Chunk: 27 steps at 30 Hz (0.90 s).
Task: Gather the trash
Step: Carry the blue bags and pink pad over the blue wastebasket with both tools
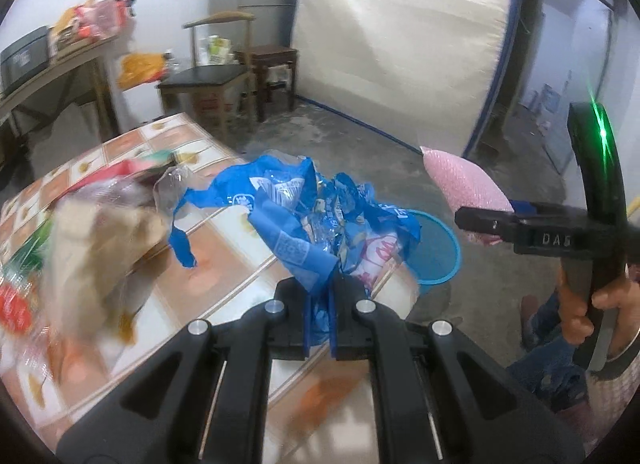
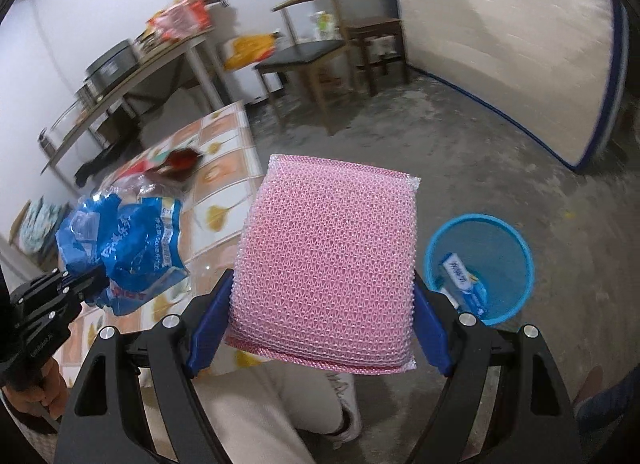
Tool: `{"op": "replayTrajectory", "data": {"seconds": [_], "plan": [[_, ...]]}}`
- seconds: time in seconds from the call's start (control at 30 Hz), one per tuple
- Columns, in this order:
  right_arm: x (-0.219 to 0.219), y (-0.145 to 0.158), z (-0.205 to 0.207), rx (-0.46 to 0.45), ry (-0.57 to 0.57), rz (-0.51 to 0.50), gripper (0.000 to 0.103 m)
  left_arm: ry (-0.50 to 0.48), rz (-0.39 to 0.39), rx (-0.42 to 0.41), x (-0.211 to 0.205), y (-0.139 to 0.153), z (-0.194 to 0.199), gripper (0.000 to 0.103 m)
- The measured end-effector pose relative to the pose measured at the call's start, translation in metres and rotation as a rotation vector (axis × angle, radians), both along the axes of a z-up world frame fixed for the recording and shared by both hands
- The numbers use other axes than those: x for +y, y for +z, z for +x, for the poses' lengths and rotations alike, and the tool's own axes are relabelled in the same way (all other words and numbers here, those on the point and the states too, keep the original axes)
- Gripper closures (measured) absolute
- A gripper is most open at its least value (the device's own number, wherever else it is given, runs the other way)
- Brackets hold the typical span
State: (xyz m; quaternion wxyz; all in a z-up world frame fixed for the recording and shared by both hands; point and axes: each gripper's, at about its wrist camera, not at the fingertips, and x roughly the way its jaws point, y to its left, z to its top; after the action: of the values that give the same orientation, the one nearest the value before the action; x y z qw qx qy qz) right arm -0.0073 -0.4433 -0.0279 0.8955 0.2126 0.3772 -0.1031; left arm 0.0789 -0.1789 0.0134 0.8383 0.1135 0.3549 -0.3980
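Note:
My left gripper (image 1: pixel 320 296) is shut on a crumpled blue plastic bag (image 1: pixel 316 216), lifted above the tiled table (image 1: pixel 224 280). In the right wrist view the same blue bag (image 2: pixel 128 248) hangs from the left gripper (image 2: pixel 94 282) at the lower left. My right gripper (image 2: pixel 322 300) is shut on a pink mesh scouring sponge (image 2: pixel 328 264), its blue pads pressed on both sides. The sponge (image 1: pixel 464 184) and right gripper (image 1: pixel 486 226) show at the right of the left wrist view. A blue mesh bin (image 2: pixel 480 268) stands on the floor with a wrapper inside; the bin (image 1: pixel 436 252) sits behind the bag.
More wrappers and a clear bag (image 1: pixel 92 232) lie on the table's left side. A dark chair (image 1: pixel 208 80) and stool (image 1: pixel 272 64) stand behind, a mattress (image 1: pixel 400 44) leans on the wall. A person's leg and white shoe (image 2: pixel 344 404) are below the sponge.

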Motion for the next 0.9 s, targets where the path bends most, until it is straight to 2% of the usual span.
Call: {"op": "replayTrajectory", "data": {"seconds": [0.17,0.33,0.5,0.6,0.77,0.9], "plan": [[-0.045,-0.014,-0.01,0.019,-0.102,0.023,0.025,-0.091,-0.015,0.107,-0.061,-0.006,0.014,0.098],[-0.086,-0.039,-0.012,0.062,-0.191,0.045,0.025,-0.145,0.012,0.2,-0.122,-0.022,0.031,0.098],[-0.131,-0.068,-0.012,0.111,-0.274,0.069,0.025,-0.218,0.112,0.249,-0.194,-0.042,0.043,0.098],[-0.154,-0.088,-0.009,0.14,-0.317,0.087,0.025,-0.249,0.166,0.307,-0.236,-0.058,0.054,0.098],[-0.192,-0.126,-0.004,0.22,-0.366,0.103,0.025,-0.272,0.271,0.366,-0.298,-0.09,0.069,0.098],[-0.221,-0.156,-0.001,0.268,-0.389,0.143,0.025,-0.278,0.318,0.415,-0.334,-0.109,0.07,0.098]]}}
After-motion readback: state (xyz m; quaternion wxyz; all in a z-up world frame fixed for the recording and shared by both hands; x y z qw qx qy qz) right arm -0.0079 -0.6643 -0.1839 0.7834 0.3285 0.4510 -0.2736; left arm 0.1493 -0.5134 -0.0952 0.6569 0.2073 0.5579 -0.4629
